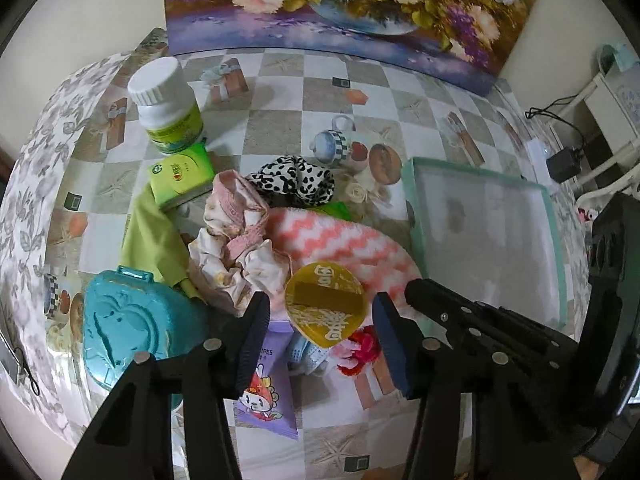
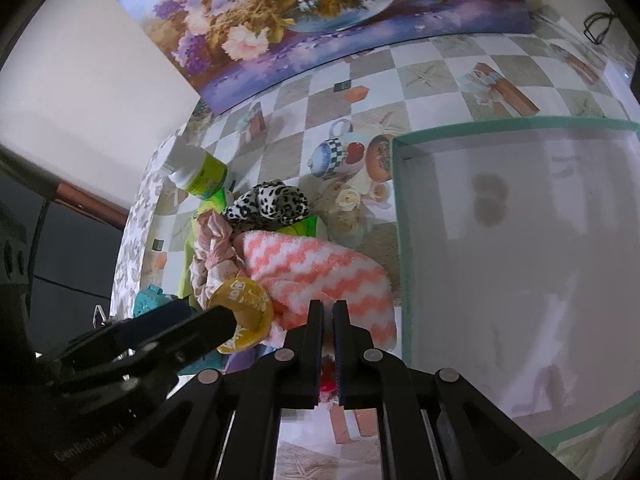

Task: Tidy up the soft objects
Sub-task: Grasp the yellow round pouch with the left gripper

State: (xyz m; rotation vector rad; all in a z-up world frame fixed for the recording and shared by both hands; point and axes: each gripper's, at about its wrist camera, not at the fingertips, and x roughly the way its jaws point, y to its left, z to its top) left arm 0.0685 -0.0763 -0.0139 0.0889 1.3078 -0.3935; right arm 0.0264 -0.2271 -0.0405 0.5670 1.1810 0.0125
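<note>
A pile of soft things lies mid-table: a pink-and-white zigzag towel (image 1: 344, 240) (image 2: 320, 268), a pale pink frilly cloth (image 1: 232, 236) (image 2: 212, 256), a leopard-print scrunchie (image 1: 296, 180) (image 2: 268, 200) and a green cloth (image 1: 152, 236). A yellow round lid (image 1: 326, 304) (image 2: 244, 312) rests on the pile. My left gripper (image 1: 320, 348) is open around the lid, above a face mask (image 1: 304, 354). My right gripper (image 2: 328, 348) is shut at the towel's near edge; whether it pinches the towel is hidden. An empty green-rimmed white box (image 1: 488, 240) (image 2: 520, 260) stands to the right.
A white-capped bottle (image 1: 168, 104), a green packet (image 1: 180, 174), a teal case (image 1: 128, 324), a purple wipes pack (image 1: 268, 396) and a red fuzzy thing (image 1: 360, 350) lie around the pile. A flower painting (image 1: 352, 4) leans at the back. The table edge runs left.
</note>
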